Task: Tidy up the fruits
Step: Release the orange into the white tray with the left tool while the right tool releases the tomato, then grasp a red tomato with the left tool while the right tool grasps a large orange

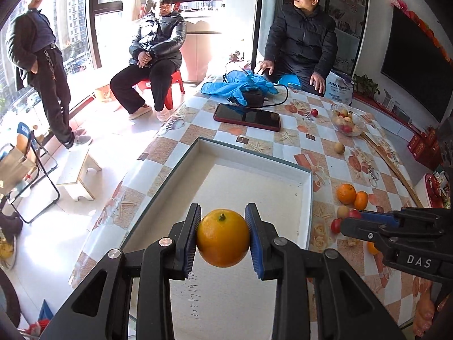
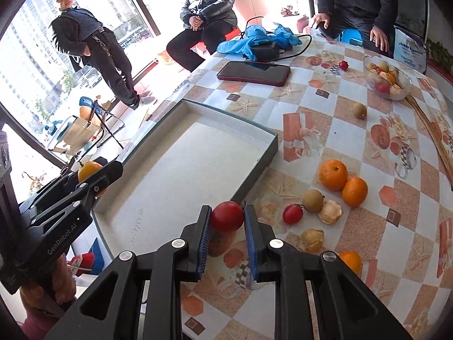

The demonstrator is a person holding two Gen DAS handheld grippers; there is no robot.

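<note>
Fruits are what we sort here, and we take the scene from the biggest piece down. The white tray [image 1: 254,187] lies on the patterned tablecloth [image 2: 339,119], shallow-walled and with nothing in it, and both tongs hang over its near end. It looks like the place where the fruit should go, though a glass bowl [image 1: 347,121] at the far side of the table already holds some.

Our left gripper [image 1: 223,238] is clamped on an orange [image 1: 223,238], stem end up, its pads pressed on the two flanks. It hangs above the tray floor, so we judge this one ready to go down: lower it until it rests, then ease the jaws apart so it does not roll.

Our right gripper [image 2: 227,216] is closed on a small red fruit [image 2: 227,216], a cherry tomato by the look of it, held near the fingertips just past the tray's right wall. That grip is shallow, so we should carry it slowly over the wall and set it apart from the orange.

On the cloth to the right, two oranges [image 2: 342,181] touch each other, with a brownish round fruit [image 2: 312,200], another red one [image 2: 292,214] and husked fruits [image 2: 311,239] close by. They wait.
</note>
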